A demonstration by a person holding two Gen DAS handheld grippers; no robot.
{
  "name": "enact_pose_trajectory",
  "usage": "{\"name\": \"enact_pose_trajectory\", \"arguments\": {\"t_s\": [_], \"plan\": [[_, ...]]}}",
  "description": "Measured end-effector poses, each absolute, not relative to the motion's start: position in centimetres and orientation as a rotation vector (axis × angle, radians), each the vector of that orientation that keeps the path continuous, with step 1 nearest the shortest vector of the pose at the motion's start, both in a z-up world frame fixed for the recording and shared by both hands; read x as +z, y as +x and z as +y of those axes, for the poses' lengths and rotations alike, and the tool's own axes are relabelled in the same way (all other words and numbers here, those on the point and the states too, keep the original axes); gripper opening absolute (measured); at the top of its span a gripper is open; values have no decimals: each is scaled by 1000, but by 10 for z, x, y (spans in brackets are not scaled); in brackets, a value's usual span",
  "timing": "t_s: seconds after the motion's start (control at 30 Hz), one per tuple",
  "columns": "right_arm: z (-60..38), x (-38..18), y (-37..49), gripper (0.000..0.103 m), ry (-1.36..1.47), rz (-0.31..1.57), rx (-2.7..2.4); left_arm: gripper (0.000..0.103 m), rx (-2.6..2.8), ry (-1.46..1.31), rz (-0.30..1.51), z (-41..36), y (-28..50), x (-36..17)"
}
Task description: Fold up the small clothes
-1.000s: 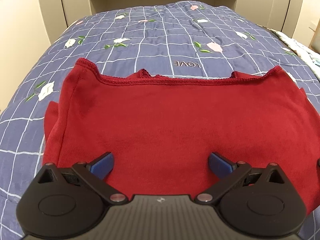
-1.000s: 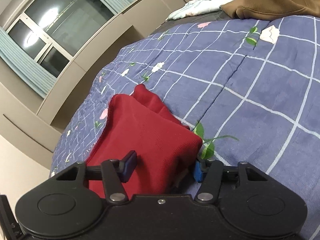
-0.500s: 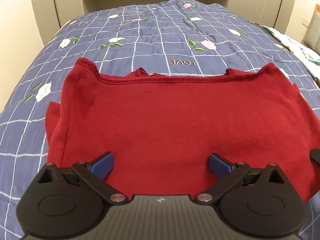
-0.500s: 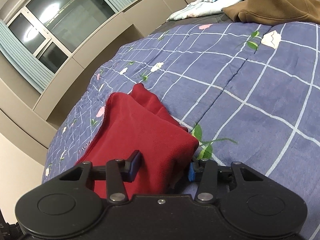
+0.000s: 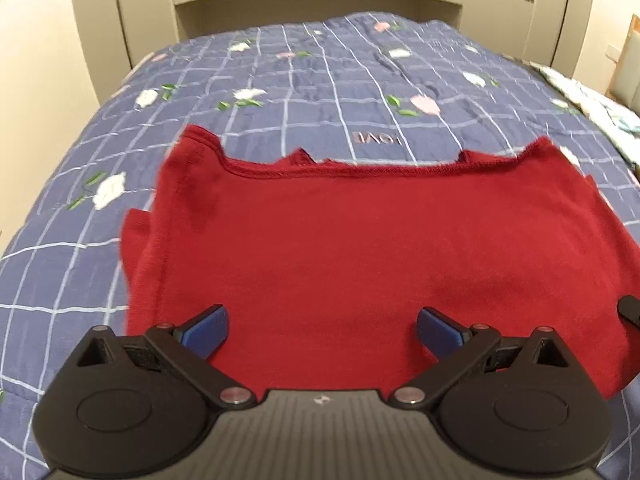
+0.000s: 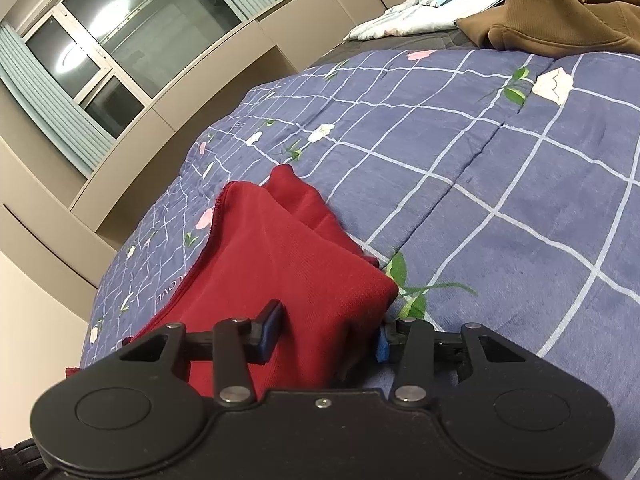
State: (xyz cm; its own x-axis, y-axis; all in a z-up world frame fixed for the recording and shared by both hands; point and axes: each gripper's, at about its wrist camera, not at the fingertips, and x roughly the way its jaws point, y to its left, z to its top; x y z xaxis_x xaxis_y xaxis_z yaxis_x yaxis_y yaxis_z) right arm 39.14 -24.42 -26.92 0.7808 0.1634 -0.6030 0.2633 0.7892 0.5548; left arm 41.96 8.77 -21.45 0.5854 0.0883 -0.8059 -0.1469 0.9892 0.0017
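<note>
The left tongs (image 5: 322, 330) hovered released, low over the soft dark-red knit garment (image 5: 360, 248) lying on the blue checked flowered bed quilt (image 5: 328, 80); the right tongs (image 6: 328, 334) stood part-open astride its folded corner

Both grippers are matte black with round hubs, silver pivot screws and blue-padded jaws.

Bed (image 5: 320, 68) is covered by a blue quilt (image 6: 500, 184) with white grid lines, flower prints and a "LOVE" mark. A red garment (image 5: 360, 248) is laid flat on the quilt near the bed's near edge, folded, seamed hem toward the headboard. A brown garment (image 6: 560, 12) and pale printed cloth (image 6: 420, 16) are seen piled at the far right edge.
</note>
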Motion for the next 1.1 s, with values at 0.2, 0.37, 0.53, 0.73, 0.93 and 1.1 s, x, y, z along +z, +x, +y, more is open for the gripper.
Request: {"name": "enact_pose_trajectory", "arguments": {"t_s": [0.2, 0.37, 0.53, 0.73, 0.93, 1.1], "plan": [[-240, -257, 391, 62, 559, 685, -40, 102, 215, -73, 844, 116, 381, -191], [-239, -258, 393, 63, 502, 696, -37, 102, 305, -183, 896, 159, 368, -200], [-219, -238, 386, 69, 247, 590, -106, 102, 296, -429, 939, 190, 358, -217], [-181, -232, 389, 73, 7, 535, 69, 93, 293, -555, 966, 198, 359, -229], [-145, -241, 393, 73, -129, 548, 295, 67, 270, -646, 959, 207, 363, -231], [-119, -259, 393, 75, -339, 567, 363, 31, 221, -688, 936, 205, 365, -230]]}}
